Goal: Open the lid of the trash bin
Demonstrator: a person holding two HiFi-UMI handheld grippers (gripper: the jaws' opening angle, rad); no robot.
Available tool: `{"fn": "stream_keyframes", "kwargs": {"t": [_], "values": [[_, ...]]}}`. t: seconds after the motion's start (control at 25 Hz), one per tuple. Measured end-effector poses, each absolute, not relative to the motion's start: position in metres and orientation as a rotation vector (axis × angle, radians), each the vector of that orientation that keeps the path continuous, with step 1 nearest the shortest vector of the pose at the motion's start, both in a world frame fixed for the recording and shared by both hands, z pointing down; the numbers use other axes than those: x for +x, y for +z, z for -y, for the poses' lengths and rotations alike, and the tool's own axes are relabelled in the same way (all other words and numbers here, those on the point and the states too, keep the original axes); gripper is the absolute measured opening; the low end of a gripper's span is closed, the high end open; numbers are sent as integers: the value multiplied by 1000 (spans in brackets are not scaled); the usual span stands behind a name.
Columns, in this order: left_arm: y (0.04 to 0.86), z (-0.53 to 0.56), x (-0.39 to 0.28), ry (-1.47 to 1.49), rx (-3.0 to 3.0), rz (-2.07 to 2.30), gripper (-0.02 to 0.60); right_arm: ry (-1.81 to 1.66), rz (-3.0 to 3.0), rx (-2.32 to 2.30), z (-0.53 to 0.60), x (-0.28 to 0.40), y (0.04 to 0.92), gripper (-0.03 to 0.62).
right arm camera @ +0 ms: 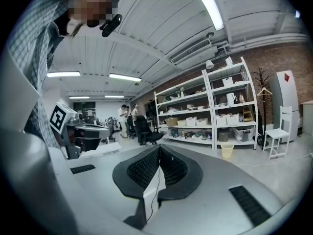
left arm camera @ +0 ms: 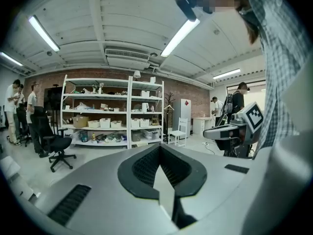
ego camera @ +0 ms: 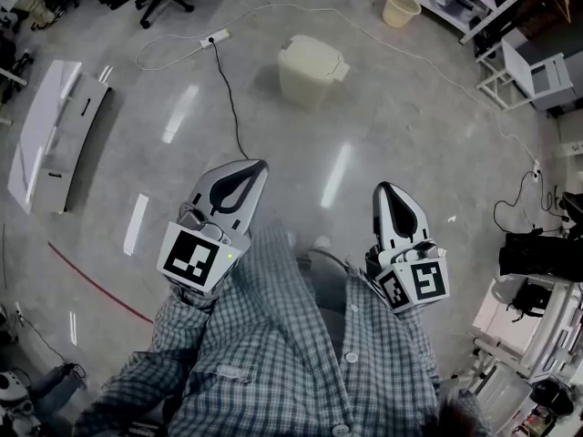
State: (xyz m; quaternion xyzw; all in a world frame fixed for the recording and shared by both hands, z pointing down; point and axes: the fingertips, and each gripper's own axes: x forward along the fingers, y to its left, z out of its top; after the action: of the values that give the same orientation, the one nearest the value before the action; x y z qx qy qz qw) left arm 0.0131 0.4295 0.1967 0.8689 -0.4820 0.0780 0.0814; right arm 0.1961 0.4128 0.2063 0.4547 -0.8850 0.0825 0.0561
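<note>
Standing trash bin (ego camera: pixel 310 78), lid (ego camera: pixel 314 55) seemingly closed

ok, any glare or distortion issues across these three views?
Head view: glare streaks on the floor, trash bin evenly lit and legible. Left gripper view: heavy fisheye, black corners, ceiling light blown out. Right gripper view: same fisheye, shelving bowed.
</note>
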Motion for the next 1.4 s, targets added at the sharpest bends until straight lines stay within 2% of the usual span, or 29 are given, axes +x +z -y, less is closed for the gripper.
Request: {"fn": "stream_keyframes", "kwargs": {"t": [0.64, 1.4], "values": [[199, -429, -3, 218, 2618, 1467, 5, 252, 2652, 1385, -422, 191, 215, 18], [198, -333, -3, 250, 2475, 1663, 5, 252, 2744, 1140, -286, 185, 221, 18]]}}
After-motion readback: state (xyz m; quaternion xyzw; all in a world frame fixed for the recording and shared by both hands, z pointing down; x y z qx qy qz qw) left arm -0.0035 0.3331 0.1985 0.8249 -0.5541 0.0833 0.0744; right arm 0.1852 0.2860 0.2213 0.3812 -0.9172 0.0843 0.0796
